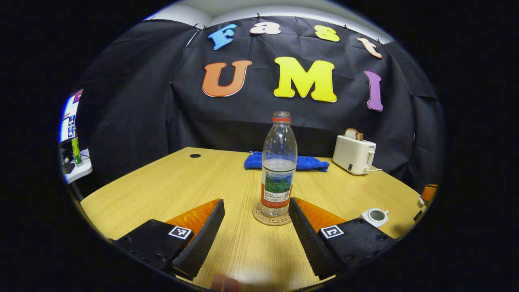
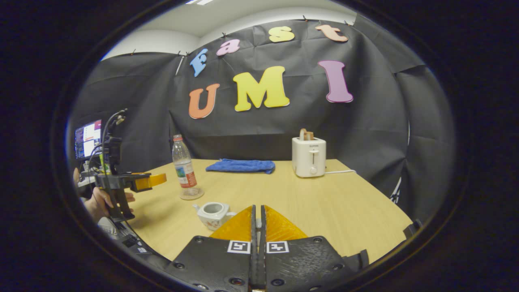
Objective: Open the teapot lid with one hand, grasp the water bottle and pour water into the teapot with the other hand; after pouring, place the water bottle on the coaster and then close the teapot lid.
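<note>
A clear water bottle [image 1: 279,162], about half full and uncapped, stands upright on a round cork coaster [image 1: 258,217]. My left gripper [image 1: 256,200] is open, its fingers either side of the bottle's base and not touching it. The white teapot [image 1: 376,216] sits lidless at the right. In the right gripper view the teapot [image 2: 214,214] stands open just left of my right gripper [image 2: 258,207], which is shut, a small pale bit of the teapot lid [image 2: 258,222] showing at its tips. Farther left are the bottle [image 2: 184,170] and the left gripper [image 2: 150,181], held by a hand [image 2: 99,200].
A blue cloth [image 1: 312,163] lies behind the bottle near the table's far edge. A white toaster [image 1: 354,154] with bread in it stands at the back right, its cord trailing right. A screen and clutter sit off the table's left side [image 2: 87,140].
</note>
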Tool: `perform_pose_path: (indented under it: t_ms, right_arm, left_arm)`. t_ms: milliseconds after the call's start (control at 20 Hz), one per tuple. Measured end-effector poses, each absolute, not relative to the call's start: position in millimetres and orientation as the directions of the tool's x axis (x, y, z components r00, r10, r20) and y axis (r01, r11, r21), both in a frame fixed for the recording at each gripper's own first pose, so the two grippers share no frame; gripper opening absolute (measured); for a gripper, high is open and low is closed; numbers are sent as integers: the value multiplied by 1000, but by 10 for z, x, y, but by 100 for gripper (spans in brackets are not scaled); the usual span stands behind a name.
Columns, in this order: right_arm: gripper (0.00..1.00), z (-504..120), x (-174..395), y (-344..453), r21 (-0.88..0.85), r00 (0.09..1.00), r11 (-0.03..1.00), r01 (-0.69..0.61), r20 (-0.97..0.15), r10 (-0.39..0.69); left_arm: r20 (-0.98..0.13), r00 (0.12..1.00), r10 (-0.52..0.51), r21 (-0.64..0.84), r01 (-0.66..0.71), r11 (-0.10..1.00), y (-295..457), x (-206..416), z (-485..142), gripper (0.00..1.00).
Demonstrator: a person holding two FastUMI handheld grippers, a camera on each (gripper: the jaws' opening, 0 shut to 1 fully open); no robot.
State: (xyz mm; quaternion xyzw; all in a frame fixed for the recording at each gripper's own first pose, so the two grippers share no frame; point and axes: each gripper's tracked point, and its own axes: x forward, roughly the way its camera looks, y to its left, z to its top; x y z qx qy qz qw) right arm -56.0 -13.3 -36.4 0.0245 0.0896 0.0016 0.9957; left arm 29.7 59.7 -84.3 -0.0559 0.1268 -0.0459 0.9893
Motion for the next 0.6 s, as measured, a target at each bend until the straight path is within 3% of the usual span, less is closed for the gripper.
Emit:
perform_pose_path:
  t_ms: [350, 600]
  right_arm:
    - [0, -194, -98, 454, 9, 983, 993, -120, -138, 120]
    - [0, -323, 241, 623, 5, 979, 990, -141, -149, 140]
  left_arm:
    - [-124, 989, -76, -68, 68, 995, 776, -348, -389, 99]
    - [-131, 990, -54, -41, 49, 998, 826, -603, -404, 99]
